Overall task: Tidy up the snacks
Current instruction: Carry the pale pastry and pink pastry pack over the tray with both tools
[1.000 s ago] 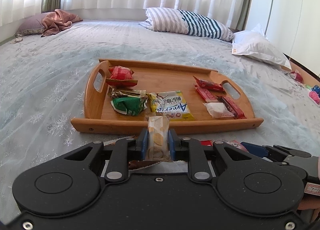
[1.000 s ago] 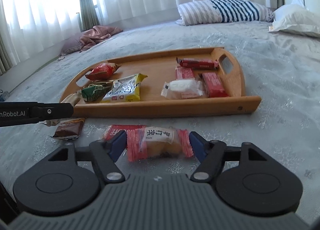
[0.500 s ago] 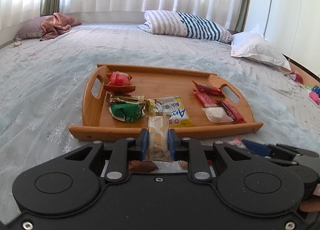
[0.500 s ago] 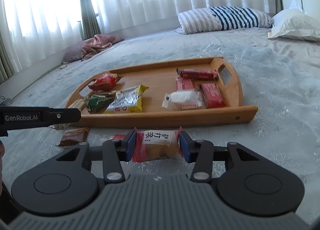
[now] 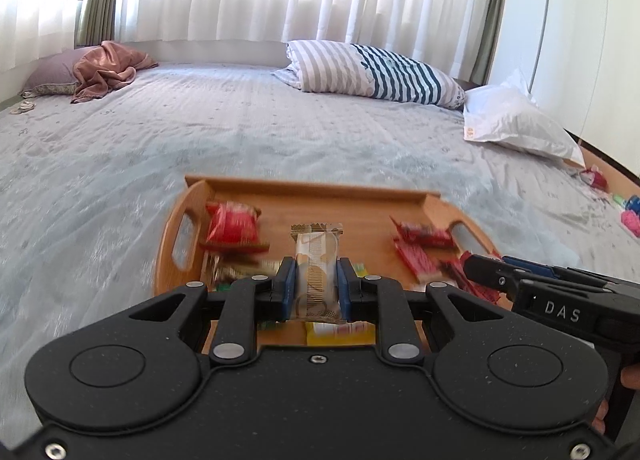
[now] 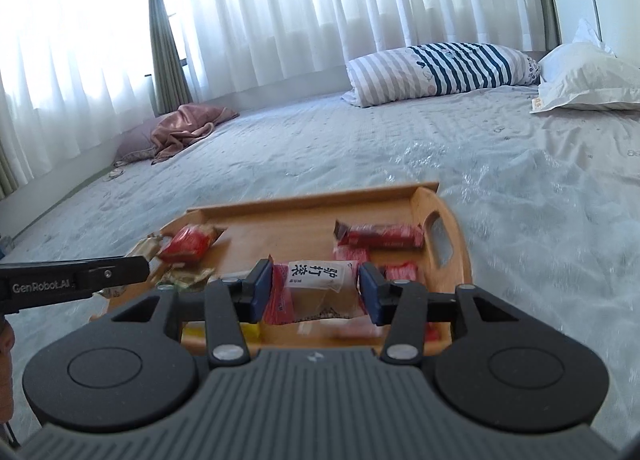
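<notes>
Left wrist: wafer packet (image 5: 317, 272) points forward.

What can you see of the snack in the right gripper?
The snack is a clear packet with red ends and a white label in black characters, with a brownish cake inside. It lies crosswise between the right gripper's blue pads, which press on its ends, and is held in the air above the near part of the wooden tray. Nothing else touches it.
</notes>
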The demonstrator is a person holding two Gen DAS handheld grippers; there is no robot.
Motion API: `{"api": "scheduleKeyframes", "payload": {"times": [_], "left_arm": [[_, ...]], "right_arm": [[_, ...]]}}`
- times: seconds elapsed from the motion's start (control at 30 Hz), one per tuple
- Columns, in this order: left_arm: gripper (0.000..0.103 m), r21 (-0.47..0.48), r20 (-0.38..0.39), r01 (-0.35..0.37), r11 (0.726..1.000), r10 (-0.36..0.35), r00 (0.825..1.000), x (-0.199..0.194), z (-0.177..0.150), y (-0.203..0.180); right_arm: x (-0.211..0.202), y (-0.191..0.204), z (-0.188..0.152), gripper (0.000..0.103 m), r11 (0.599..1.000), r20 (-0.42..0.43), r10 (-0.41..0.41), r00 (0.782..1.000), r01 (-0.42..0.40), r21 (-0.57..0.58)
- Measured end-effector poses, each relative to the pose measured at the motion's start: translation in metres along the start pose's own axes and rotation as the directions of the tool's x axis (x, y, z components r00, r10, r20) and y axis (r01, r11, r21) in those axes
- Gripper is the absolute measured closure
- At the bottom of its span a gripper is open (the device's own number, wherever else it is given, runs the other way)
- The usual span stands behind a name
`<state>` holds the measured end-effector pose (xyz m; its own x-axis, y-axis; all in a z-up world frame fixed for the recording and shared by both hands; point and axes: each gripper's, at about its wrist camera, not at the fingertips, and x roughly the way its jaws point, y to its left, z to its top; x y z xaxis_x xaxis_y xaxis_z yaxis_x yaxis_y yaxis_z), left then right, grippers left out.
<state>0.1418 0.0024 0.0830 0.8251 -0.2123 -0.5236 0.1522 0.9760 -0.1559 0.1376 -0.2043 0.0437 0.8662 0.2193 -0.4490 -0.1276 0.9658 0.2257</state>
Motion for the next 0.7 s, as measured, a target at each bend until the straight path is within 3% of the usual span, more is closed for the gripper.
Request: {"api": "scheduleKeyframes", "payload": {"times": [0.37, 0.7], "left_arm": [[0.083, -0.072, -0.081, -0.003, 0.997, -0.003, 0.997, 0.079, 0.040, 0.021], [0.083, -0.045, -0.151, -0.050, 0.998, 0.043, 0.988, 0.139, 0.041, 0.015]], "right_arm": [[0.084, -0.039, 0.050, 0.053, 0.998, -0.073, -0.036, 0.997, 0.040, 0.058], [0.145, -0.046, 0.061, 0.052, 0.995, -0.150, -0.093, 0.984, 0.097, 0.022]]}}
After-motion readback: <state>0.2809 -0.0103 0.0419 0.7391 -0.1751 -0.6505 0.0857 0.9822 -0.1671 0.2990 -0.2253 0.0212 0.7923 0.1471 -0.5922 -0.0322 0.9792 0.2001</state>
